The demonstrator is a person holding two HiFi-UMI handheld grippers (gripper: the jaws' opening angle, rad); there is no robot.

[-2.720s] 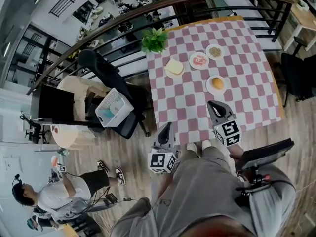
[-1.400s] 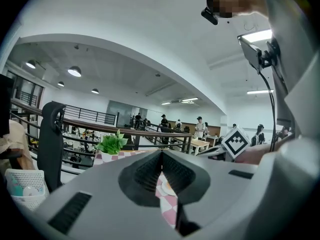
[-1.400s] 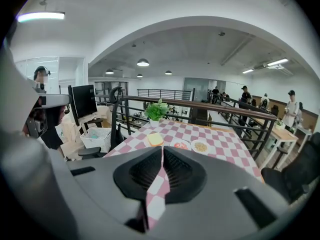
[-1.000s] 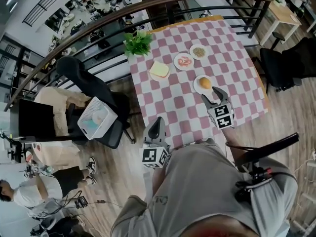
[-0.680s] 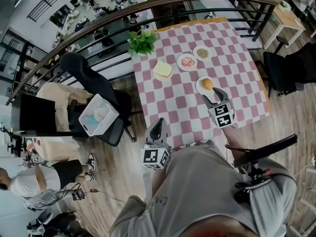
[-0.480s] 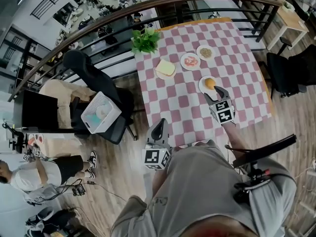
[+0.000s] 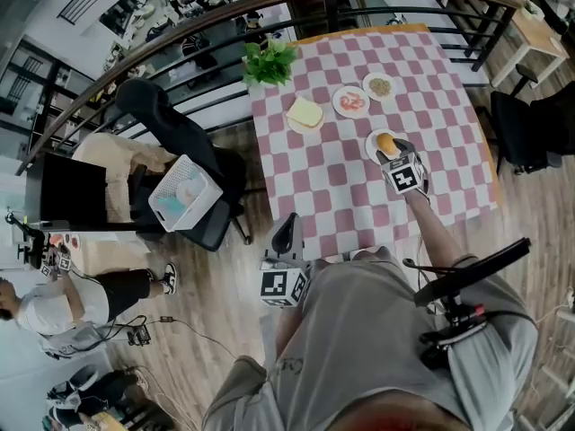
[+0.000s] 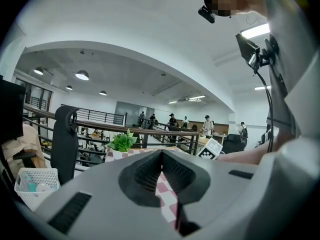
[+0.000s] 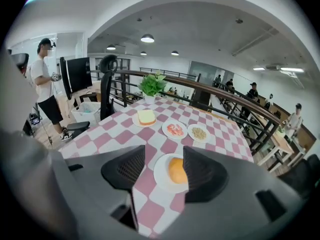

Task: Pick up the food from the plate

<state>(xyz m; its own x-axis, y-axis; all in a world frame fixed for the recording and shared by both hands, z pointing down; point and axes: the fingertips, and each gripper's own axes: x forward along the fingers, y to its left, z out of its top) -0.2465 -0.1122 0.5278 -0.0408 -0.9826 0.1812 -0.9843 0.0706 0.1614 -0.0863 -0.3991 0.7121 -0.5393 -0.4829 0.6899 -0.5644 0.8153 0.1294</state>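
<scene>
An orange bun [image 7: 386,142] lies on a white plate [image 7: 371,147] near the front right of the pink-checked table [image 7: 332,173]. My right gripper [image 7: 390,155] hovers just over that plate, tilted down. In the right gripper view its jaws stand open, and the bun [image 9: 176,170] shows between them below the right gripper [image 9: 164,153], untouched by the pads. My left gripper [image 7: 284,233] hangs off the table's near edge, roughly level. In its own view the left gripper [image 8: 162,154] is shut, with nothing between its fingertips.
Three more plates sit farther back: a bread slice [image 9: 146,117], red food [image 9: 175,129] and grains [image 9: 199,133]. A potted plant [image 7: 269,61] stands at the table's far corner by a railing [image 7: 180,34]. A black chair [image 7: 166,119] and white basket [image 7: 184,192] stand left.
My right gripper has moved forward and down, from the table's near edge to just over the bun's plate. The left gripper has hardly shifted.
</scene>
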